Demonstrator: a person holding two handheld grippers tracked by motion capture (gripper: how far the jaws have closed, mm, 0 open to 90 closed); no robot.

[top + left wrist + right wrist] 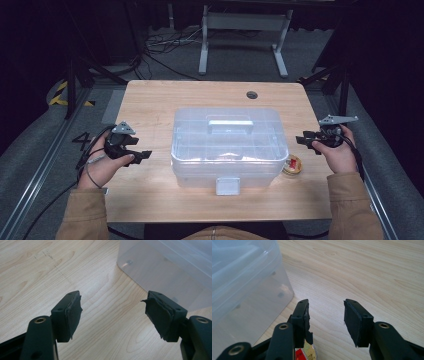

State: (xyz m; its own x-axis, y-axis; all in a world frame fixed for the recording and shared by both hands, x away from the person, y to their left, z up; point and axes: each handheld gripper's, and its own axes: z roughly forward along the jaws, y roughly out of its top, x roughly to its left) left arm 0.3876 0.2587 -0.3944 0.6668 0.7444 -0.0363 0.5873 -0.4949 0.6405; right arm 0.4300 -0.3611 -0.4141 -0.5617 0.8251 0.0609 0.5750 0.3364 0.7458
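Note:
A clear plastic storage box [229, 145] with a lid, a top handle [230, 124] and a front latch [227, 185] stands in the middle of the wooden table [150, 105]. My left gripper [141, 154] hovers left of the box, open, with bare wood between its pads [72, 315]; the box corner [160, 272] lies ahead to its right. My right gripper [305, 140] is held right of the box, open and empty. A small round tape roll [292, 165] lies by the box's right side, just under the right gripper's left jaw, the roll [308, 352] partly hidden.
A round cable hole [251, 94] sits near the table's far edge. Behind the table stands a grey metal frame [245, 30] with cables on the floor. The person's sleeves [350, 210] come in from the bottom corners.

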